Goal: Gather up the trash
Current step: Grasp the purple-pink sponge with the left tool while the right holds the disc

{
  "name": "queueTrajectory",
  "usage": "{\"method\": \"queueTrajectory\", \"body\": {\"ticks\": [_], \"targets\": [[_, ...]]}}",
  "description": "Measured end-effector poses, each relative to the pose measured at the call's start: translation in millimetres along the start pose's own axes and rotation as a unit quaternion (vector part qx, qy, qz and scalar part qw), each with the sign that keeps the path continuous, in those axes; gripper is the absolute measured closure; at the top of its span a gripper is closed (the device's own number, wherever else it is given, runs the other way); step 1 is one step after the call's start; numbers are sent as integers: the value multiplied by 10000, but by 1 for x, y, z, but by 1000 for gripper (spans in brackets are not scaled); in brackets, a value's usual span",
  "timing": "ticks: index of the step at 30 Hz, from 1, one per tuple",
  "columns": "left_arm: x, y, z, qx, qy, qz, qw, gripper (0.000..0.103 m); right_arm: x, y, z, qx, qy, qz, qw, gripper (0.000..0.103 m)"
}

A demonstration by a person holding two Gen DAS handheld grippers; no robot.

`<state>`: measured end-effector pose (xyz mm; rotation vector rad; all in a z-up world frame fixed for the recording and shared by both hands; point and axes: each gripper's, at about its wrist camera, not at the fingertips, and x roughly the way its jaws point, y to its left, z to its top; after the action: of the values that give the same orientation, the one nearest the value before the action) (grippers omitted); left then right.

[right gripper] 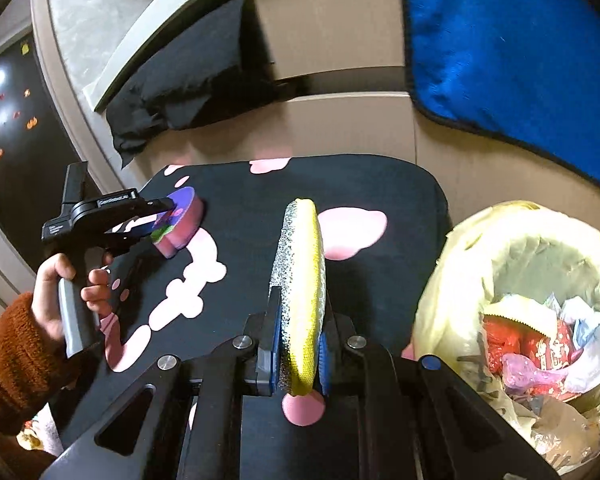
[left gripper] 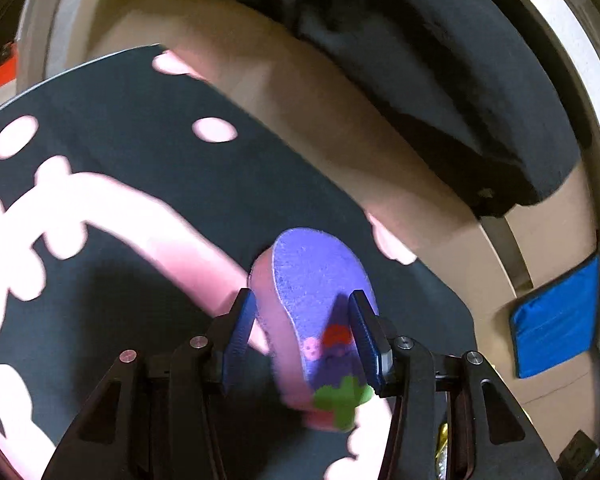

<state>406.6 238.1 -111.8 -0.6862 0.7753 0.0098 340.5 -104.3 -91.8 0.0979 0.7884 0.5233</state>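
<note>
My left gripper (left gripper: 304, 320) is shut on a purple-and-pink sponge (left gripper: 316, 280) with small coloured shapes on it, held just above the black cloth with pink shapes (left gripper: 120, 120). The same sponge (right gripper: 180, 216) and the left gripper (right gripper: 160, 216) show at the left of the right wrist view. My right gripper (right gripper: 300, 344) is shut on a thin yellow-and-silver scouring pad (right gripper: 300, 280), held edge-up over the cloth. A bin lined with a yellowish bag (right gripper: 452, 264) holds wrappers and stands at the right, close beside the right gripper.
A blue towel (right gripper: 520, 40) hangs over the beige sofa (right gripper: 340, 128) behind the cloth. A black garment (right gripper: 180, 92) lies on the sofa at the left. A hand in an orange sleeve (right gripper: 4, 352) holds the left gripper.
</note>
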Motion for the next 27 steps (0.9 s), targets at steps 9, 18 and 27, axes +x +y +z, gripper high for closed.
{"method": "queueTrajectory", "body": {"ticks": [9,18,27], "targets": [[-4,-99,-21,1733,-310,-86,9843,53,-4,-10,-6,80,-100,97,9999,90],[-16,-104,-37,2189,-386,56,9750,53,-4,-14,-11,179,-109,120,9997,89],[0,-98,-43,2345,-268,777,9686,53,-3,-12,-10,158,-111,80,9998,89]]}}
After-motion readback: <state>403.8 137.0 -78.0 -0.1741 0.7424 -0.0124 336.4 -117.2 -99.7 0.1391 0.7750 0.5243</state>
